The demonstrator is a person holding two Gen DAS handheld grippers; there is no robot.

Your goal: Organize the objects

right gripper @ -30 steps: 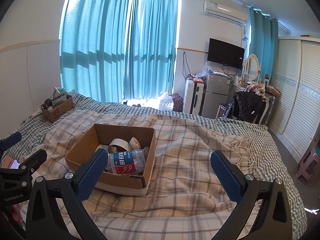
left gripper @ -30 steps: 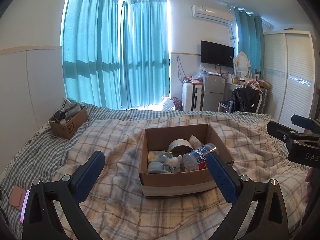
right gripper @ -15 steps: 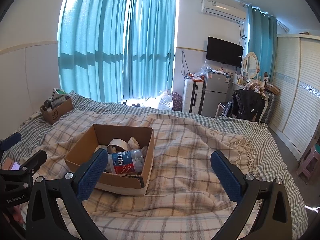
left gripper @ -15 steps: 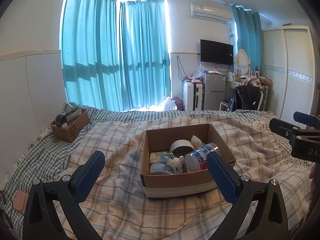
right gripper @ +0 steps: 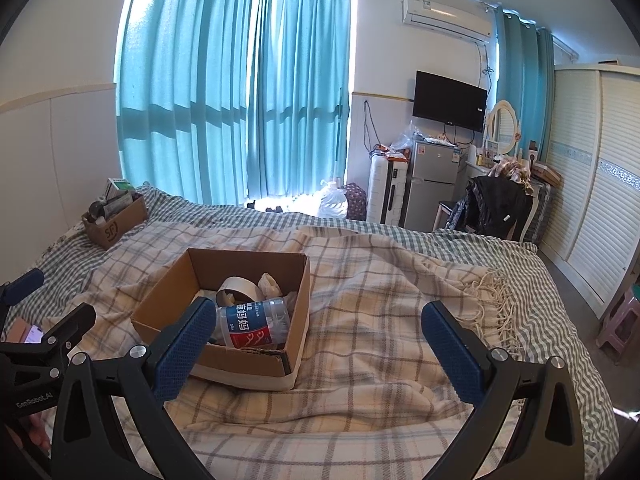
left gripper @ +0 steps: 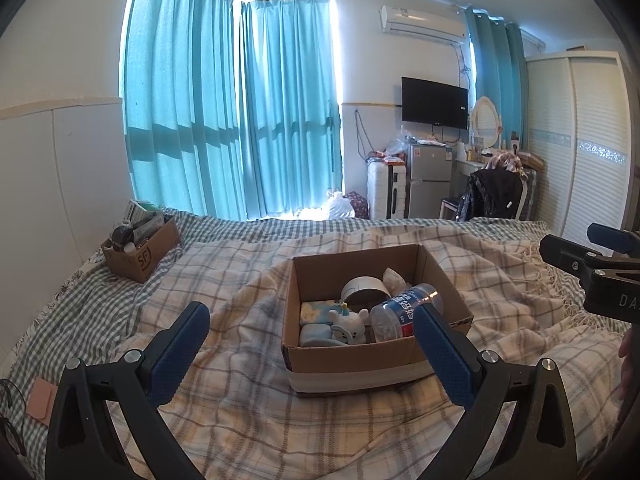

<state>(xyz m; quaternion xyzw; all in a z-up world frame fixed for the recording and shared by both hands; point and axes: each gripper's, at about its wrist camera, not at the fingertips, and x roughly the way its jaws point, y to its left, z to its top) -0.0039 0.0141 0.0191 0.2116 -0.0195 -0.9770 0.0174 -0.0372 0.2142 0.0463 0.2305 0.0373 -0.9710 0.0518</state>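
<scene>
Cardboard box [left gripper: 352, 364] on the bed's plaid blanket [left gripper: 248, 412] sits ahead between the left gripper's [left gripper: 310, 344] wide-spread, empty jaws; the right gripper [right gripper: 316, 330], equally spread and empty, has it ahead-left. Inside: bottle [left gripper: 404, 312], tape roll [left gripper: 365, 289], white toy [left gripper: 349, 325].

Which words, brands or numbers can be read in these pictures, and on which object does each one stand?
"SF": small cardboard box at the far left of the bed.
"GenRobot.AI": left gripper body, seen in the right wrist view.
"DA", cut off by the frame: right gripper body, seen in the left wrist view.
Plastic jar in the open cardboard box: Chinese characters, too blurred to read reliably.
</scene>
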